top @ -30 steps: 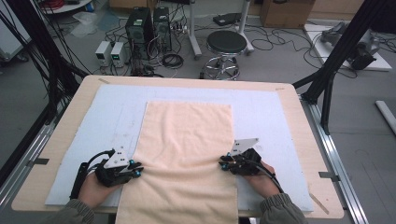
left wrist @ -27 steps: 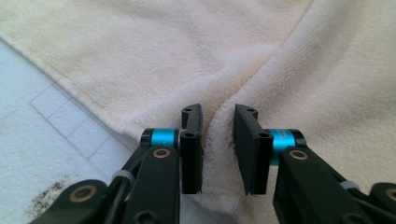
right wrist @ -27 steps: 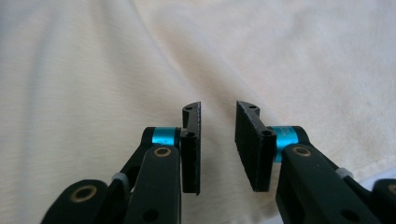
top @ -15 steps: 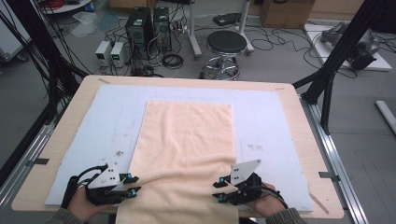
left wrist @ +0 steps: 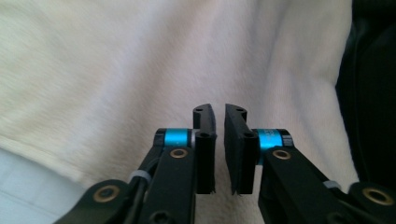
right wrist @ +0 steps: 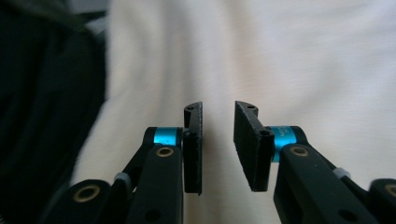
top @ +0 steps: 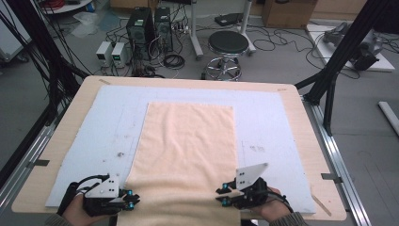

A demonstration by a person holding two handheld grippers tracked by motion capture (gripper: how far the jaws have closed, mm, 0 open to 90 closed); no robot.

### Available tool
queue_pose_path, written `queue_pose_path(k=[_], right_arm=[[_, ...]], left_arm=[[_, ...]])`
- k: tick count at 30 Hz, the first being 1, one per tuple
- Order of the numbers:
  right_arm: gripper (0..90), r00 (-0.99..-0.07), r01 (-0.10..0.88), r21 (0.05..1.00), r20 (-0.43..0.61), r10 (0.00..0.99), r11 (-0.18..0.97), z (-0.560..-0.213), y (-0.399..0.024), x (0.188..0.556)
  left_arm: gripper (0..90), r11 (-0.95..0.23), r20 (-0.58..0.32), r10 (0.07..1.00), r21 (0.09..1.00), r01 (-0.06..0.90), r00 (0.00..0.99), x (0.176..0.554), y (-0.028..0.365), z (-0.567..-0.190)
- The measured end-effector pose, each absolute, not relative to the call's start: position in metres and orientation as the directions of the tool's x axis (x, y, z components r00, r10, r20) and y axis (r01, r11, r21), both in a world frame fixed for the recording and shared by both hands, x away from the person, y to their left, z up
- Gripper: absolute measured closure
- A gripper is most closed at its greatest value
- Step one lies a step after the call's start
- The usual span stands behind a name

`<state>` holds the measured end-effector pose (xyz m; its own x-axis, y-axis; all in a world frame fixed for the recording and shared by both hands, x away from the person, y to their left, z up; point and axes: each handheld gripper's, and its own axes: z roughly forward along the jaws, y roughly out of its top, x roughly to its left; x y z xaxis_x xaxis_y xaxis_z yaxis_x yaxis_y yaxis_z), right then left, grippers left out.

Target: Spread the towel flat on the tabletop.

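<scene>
Gripping the near edge of the towel (top: 188, 150) is the step in hand, as I judge it, one near corner to each gripper.

- Towel: one, peach. It lies flat and lengthwise down the middle of the mat, and its near end runs over the front edge of the bench toward me.
- Mat (top: 268, 117): one, pale blue, under the towel.
- Bench (top: 301, 108): one, wooden, carrying the mat.
- Grippers: two.
  - My left gripper (top: 131, 201) sits at the towel's near left corner. Its jaws have just been closing and stand a thin slit apart. In the left gripper view the cloth lies behind them, and none is caught between the pads.
  - My right gripper (top: 220, 195) sits at the near right corner. Its jaws have also just been closing but stand a little wider. In the right gripper view the gap is bare, with the cloth beyond it.
- Stool (top: 228, 44): one, on the floor past the bench.

Next move, by my reckoning: push each gripper forward so the hem slides between the pads, then close both together. Both grips need to be even before any lift, or one corner will slip and the fold will skew.
</scene>
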<state>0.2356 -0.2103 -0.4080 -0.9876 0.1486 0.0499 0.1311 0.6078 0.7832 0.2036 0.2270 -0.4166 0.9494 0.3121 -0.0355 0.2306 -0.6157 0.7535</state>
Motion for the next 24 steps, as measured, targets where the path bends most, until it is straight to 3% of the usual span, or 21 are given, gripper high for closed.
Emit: queue_pose_path(k=[6,12,15,17,24], right_arm=[[68.0,-0.97,0.187,0.74,0.035,0.24,0.646,-0.421,-0.211,0.251],[67.4,-0.978,0.164,0.685,0.02,0.208,0.71,-0.435,-0.2,0.25],[68.5,-0.99,0.134,0.686,0.065,0.124,0.716,-0.433,-0.2,0.242],[68.1,-0.994,0.1,0.696,0.036,0.105,0.711,-0.429,-0.201,0.236],[65.1,-0.973,0.168,0.703,0.005,0.231,0.691,-0.426,-0.207,0.25]], left_arm=[[73.2,-0.676,-0.025,0.268,0.707,0.207,0.963,0.207,0.211,-0.434],[76.3,-0.676,-0.035,0.264,0.706,0.21,0.964,0.206,0.211,-0.434],[76.2,-0.678,-0.065,0.241,0.702,0.216,0.968,0.203,0.212,-0.433],[76.2,-0.679,-0.081,0.224,0.702,0.215,0.971,0.204,0.212,-0.433],[77.5,-0.677,-0.078,0.224,0.705,0.213,0.971,0.204,0.211,-0.433]])
